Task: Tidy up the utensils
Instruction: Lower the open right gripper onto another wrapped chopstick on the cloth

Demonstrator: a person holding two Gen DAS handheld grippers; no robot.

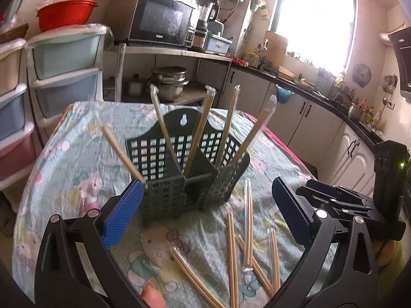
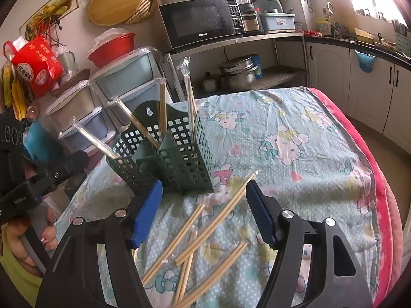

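Left wrist view: left claw (image 1: 205, 200) spread wide, nothing between its blue pads; just beyond, dark green holder (image 1: 179, 169) upright on the surface (image 1: 64, 159), wrapped chopsticks (image 1: 197, 131) leaning inside; loose chopsticks (image 1: 246, 243) flat in front. Right wrist view: right claw (image 2: 204, 210) partly spread, gripping nothing, over loose pairs; holder just beyond.

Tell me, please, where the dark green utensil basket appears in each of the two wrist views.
Left wrist view: the utensil basket stands at the centre, just beyond the left gripper.
Right wrist view: the basket stands left of centre, beyond the right gripper.
Shared landmark: the microwave on the shelf behind.
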